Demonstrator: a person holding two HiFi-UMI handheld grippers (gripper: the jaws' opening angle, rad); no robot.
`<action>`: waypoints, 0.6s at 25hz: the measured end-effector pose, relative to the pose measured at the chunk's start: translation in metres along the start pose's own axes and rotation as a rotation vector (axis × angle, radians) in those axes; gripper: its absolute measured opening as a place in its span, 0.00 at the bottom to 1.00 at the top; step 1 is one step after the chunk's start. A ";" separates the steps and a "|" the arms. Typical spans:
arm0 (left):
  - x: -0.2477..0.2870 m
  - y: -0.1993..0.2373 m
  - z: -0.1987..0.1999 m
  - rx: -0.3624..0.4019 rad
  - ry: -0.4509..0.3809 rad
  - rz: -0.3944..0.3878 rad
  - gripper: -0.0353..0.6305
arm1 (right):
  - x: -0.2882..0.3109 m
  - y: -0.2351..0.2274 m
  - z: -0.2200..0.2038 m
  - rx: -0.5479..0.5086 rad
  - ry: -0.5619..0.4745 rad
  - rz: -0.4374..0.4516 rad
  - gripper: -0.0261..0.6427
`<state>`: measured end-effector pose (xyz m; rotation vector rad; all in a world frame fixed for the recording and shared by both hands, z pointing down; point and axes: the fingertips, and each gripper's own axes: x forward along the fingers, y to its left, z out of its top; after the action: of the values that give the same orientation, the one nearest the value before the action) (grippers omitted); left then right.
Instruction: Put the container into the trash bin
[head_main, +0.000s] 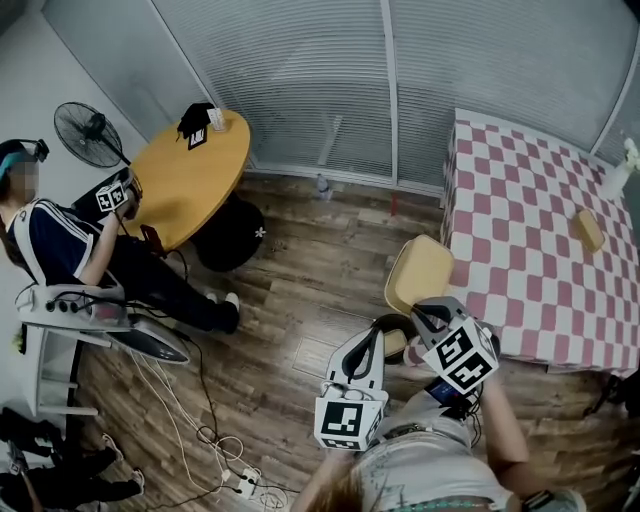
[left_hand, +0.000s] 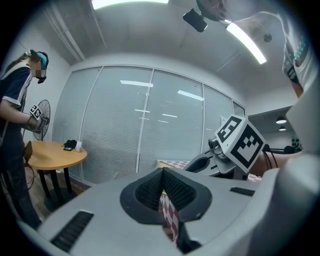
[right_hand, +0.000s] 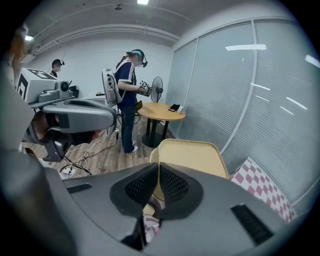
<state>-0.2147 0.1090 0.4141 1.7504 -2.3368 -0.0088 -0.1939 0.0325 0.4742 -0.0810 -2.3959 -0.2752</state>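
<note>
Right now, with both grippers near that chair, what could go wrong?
The beige chair stands ahead of the left gripper and right gripper, so one could knock it on the way to the checkered table. Loose cables on the floor could trip someone. The tan item, likely the container, lies far across the table, an awkward reach.

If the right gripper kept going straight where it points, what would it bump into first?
Probably the yellow chair. It sits right beyond the right gripper in its own view, though how far off is unclear.
</note>
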 end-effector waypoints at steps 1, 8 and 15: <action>0.001 0.000 0.000 0.001 0.001 0.000 0.06 | 0.002 0.001 0.000 0.000 -0.002 0.002 0.05; -0.003 0.008 -0.009 0.003 0.027 0.013 0.06 | 0.019 0.011 -0.004 0.001 0.007 0.041 0.05; -0.005 0.011 -0.016 -0.001 0.052 0.033 0.06 | 0.053 0.022 -0.024 -0.006 0.033 0.105 0.05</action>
<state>-0.2212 0.1187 0.4303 1.6901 -2.3286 0.0399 -0.2147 0.0474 0.5303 -0.2032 -2.3496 -0.2326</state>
